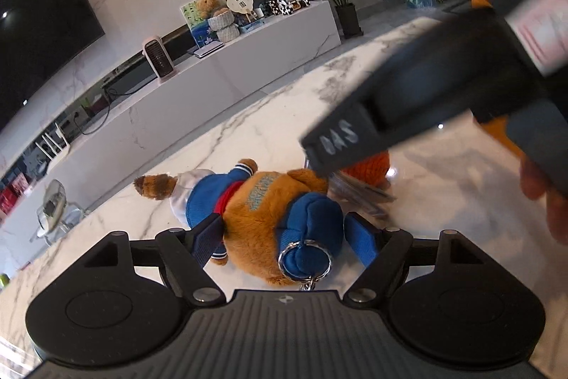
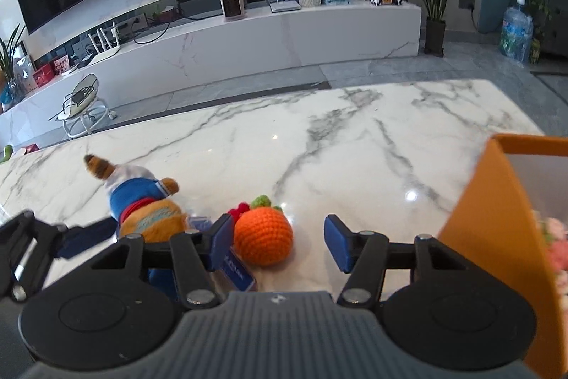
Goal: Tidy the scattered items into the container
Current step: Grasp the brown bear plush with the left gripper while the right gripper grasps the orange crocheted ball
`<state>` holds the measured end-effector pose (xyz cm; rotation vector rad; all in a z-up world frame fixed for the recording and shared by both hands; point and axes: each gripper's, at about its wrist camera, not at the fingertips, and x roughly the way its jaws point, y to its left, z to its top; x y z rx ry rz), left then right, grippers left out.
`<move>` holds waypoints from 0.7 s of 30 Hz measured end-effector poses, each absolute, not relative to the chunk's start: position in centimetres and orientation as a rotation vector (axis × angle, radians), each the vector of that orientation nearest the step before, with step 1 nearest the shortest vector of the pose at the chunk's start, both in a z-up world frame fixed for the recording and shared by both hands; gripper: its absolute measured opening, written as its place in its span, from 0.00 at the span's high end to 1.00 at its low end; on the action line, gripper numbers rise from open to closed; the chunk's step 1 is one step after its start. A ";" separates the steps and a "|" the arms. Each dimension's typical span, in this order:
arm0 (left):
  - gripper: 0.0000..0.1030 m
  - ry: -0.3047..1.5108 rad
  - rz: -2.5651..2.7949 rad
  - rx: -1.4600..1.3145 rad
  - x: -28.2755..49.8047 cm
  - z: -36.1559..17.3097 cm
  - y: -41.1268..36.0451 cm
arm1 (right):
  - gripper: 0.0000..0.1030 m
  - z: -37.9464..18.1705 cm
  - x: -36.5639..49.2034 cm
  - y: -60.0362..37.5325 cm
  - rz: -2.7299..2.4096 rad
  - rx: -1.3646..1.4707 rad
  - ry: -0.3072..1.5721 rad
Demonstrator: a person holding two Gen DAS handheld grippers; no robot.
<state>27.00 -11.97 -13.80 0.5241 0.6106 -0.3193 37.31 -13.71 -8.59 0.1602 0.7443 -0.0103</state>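
Observation:
A brown plush toy in blue clothes with a keyring lies on the marble table. My left gripper is open around it, one blue pad on each side of it. An orange crocheted ball with a green top sits between the fingers of my right gripper. That gripper is open: the left pad is at the ball's edge and the right pad stands apart. An orange box stands at the right with something pink inside.
Small blue and clear packets lie beside the ball, under my right gripper's left finger. The right gripper's dark housing and a hand fill the upper right of the left wrist view. Beyond the table's far edge are floor and a white TV console.

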 end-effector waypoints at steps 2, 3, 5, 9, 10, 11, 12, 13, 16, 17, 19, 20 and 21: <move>0.14 0.594 -0.311 0.538 27.0 -14.1 -12.0 | 0.42 -9.0 37.9 -13.7 -0.008 0.172 0.749; 0.14 0.591 -0.309 0.532 27.1 -14.1 -12.0 | 0.42 -9.2 38.2 -13.8 -0.009 0.174 0.752; 0.17 0.586 -0.307 0.515 27.2 -14.1 -11.9 | 0.42 -9.6 38.6 -13.7 -0.006 0.185 0.758; 0.24 0.579 -0.301 0.504 27.3 -14.0 -11.8 | 0.45 -10.0 39.0 -13.3 0.015 0.194 0.765; 0.25 0.579 -0.304 0.501 27.2 -13.9 -11.7 | 0.47 -10.1 39.0 -13.2 0.022 0.195 0.768; 0.28 0.579 -0.306 0.497 27.2 -13.8 -11.6 | 0.52 -10.2 39.1 -13.2 0.029 0.197 0.770; 0.30 0.582 -0.308 0.491 27.1 -13.7 -11.5 | 0.58 -10.3 39.1 -13.2 0.042 0.203 0.770; 0.31 0.584 -0.311 0.489 27.1 -13.6 -11.3 | 0.57 -10.2 39.1 -13.1 0.048 0.204 0.774; 0.35 0.589 -0.316 0.484 26.8 -13.2 -10.9 | 0.58 -10.1 38.8 -12.9 0.053 0.193 0.785; 0.36 0.591 -0.315 0.478 26.8 -13.1 -10.7 | 0.58 -10.0 38.7 -12.9 0.055 0.201 0.789; 0.38 0.594 -0.312 0.471 26.3 -12.7 -10.5 | 0.58 -9.6 38.2 -12.9 0.058 0.209 0.792; 0.38 0.598 -0.310 0.464 26.0 -12.5 -10.3 | 0.58 -9.4 37.8 -12.9 0.058 0.205 0.791; 0.38 0.607 -0.310 0.451 25.8 -12.2 -10.0 | 0.58 -9.1 37.4 -12.9 0.060 0.206 0.784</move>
